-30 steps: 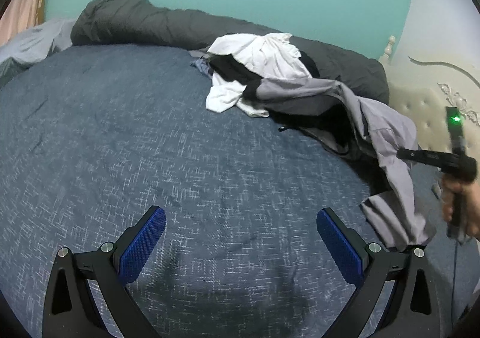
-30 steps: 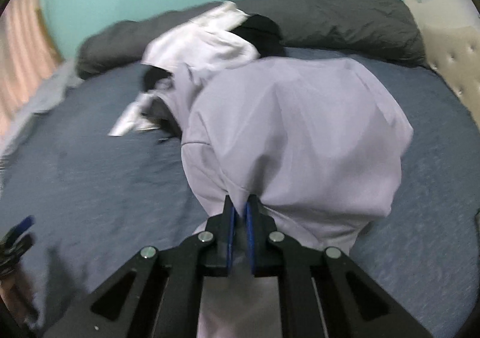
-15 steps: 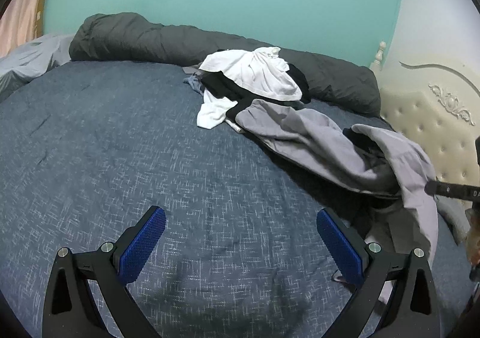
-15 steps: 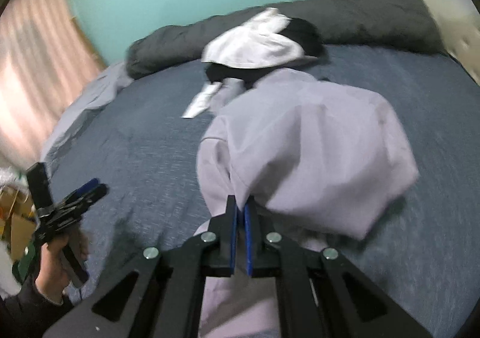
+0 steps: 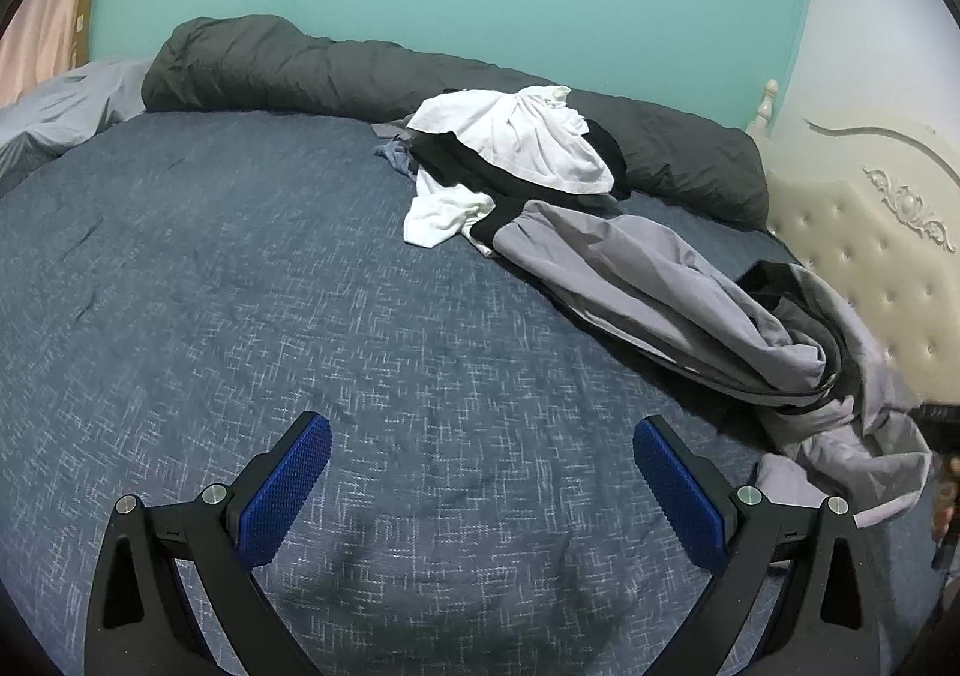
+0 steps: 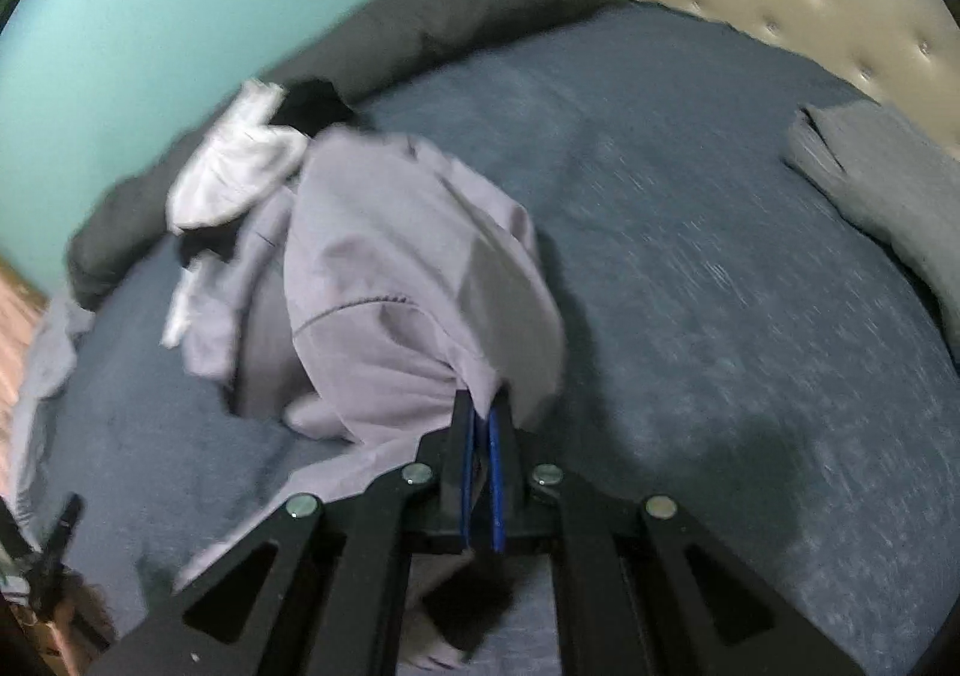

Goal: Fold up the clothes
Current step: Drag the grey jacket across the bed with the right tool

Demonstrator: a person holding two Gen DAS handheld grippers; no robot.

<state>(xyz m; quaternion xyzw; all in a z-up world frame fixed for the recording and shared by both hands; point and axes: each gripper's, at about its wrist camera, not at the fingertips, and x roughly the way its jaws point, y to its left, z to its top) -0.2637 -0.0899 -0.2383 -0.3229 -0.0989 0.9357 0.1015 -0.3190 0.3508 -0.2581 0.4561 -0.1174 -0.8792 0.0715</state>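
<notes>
Right gripper: pinching the grey garment at lower centre, trailing it from the pile (likely separating one piece).
Left gripper: spread, empty, over the blue bedcover.

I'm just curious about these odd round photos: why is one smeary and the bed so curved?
Left wrist view: mostly sharp, though the fisheye lens bows the blue bedspread, and the open left tongs cast a soft shadow. Right wrist view: motion blur streaks the bedspread and grey garment clamped in the right tongs.
</notes>
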